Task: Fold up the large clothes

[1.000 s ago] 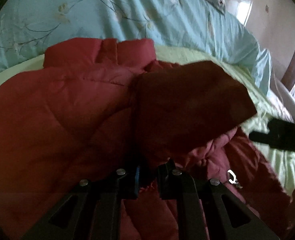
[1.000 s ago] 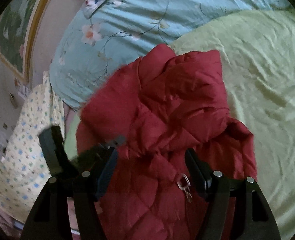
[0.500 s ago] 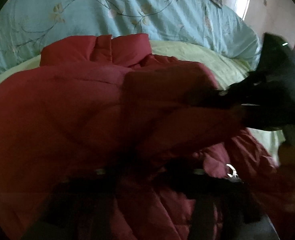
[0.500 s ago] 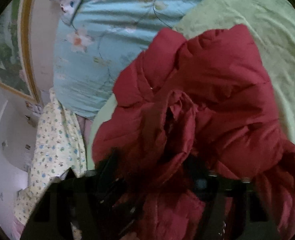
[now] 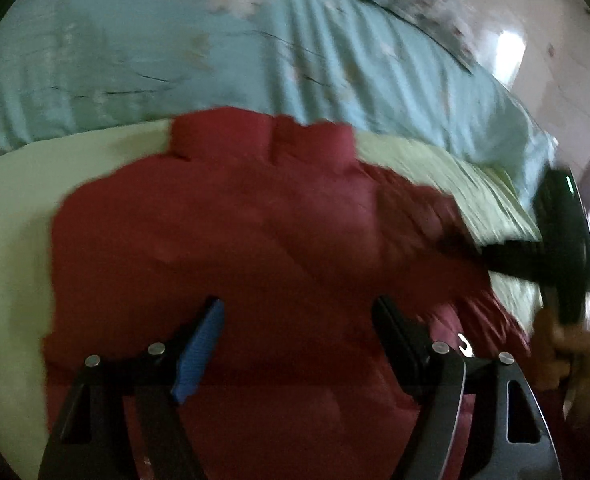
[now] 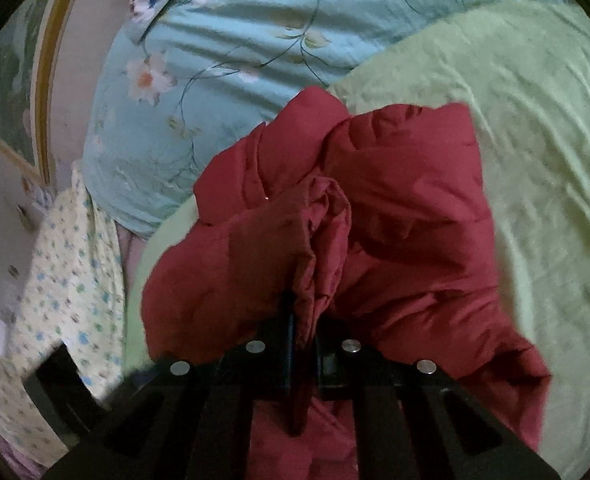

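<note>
A dark red quilted jacket lies on a light green sheet, its collar toward the far side. My left gripper is open and empty just above the jacket's body. My right gripper is shut on a bunched fold of the jacket and holds it up over the rest of the garment. The right gripper also shows in the left wrist view at the jacket's right edge, with the person's hand below it.
A pale blue floral quilt lies beyond the jacket, also in the right wrist view. A yellow-white spotted cloth hangs off the left bed edge. A metal zipper pull shows near my left gripper's right finger.
My left gripper has let go of the jacket and opened wide. My right gripper, open a second ago, has shut on a jacket fold and lifted it.
</note>
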A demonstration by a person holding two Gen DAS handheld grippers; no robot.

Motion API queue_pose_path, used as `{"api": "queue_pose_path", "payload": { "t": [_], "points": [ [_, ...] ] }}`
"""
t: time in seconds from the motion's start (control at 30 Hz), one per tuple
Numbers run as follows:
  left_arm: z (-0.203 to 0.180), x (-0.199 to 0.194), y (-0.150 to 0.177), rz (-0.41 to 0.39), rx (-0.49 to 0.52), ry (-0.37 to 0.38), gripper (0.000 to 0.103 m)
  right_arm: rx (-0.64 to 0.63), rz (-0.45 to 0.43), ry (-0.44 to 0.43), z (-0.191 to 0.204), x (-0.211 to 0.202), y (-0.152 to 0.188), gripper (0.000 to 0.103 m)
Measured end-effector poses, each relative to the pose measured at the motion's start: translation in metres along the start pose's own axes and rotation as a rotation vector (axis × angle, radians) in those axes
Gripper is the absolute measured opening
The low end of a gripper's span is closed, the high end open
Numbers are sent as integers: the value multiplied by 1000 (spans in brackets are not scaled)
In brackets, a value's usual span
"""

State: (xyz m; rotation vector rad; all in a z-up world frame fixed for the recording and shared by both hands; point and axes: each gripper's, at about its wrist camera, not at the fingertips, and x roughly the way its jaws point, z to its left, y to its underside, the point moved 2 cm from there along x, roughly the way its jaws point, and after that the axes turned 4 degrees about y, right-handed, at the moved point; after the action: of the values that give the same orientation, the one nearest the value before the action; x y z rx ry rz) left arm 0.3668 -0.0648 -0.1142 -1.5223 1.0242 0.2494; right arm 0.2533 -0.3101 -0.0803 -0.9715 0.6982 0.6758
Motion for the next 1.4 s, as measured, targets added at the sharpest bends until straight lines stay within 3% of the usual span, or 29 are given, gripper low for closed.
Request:
{"api": "queue_pose_path", "payload": {
  "t": [0.17,0.27,0.33,0.47,0.57,0.63,0.73,0.93,1.1,1.23,1.3,1.4],
  "points": [
    [42,-9,-14,-26,-86,-71,75,-21,17,47,-11,6,6,7],
    [68,11,-8,47,-138,-90,74,-22,25,65,-16,9,8,8],
    [77,26,2,99,-154,-90,75,-28,13,90,-15,5,8,16],
    [71,31,13,97,-102,-151,76,-75,-126,231,3,-29,6,30],
    [69,32,13,104,-101,-168,76,-140,-229,223,28,-51,10,33],
    [69,30,12,104,-98,-172,77,-219,-207,174,51,-47,15,43],
    [69,26,15,101,-93,-194,78,-281,-148,169,67,-24,20,43],
    [57,21,10,118,-58,-228,78,-272,-3,302,37,35,32,38],
    [47,-6,1,59,-44,-192,76,-261,8,316,20,43,37,38],
    [76,14,14,153,-134,-235,79,-272,8,325,23,44,36,38],
    [87,16,19,151,-181,-194,81,-261,8,311,21,46,36,38],
    [88,16,22,159,-175,-206,83,-242,-5,300,26,40,35,38]
  ]
}}
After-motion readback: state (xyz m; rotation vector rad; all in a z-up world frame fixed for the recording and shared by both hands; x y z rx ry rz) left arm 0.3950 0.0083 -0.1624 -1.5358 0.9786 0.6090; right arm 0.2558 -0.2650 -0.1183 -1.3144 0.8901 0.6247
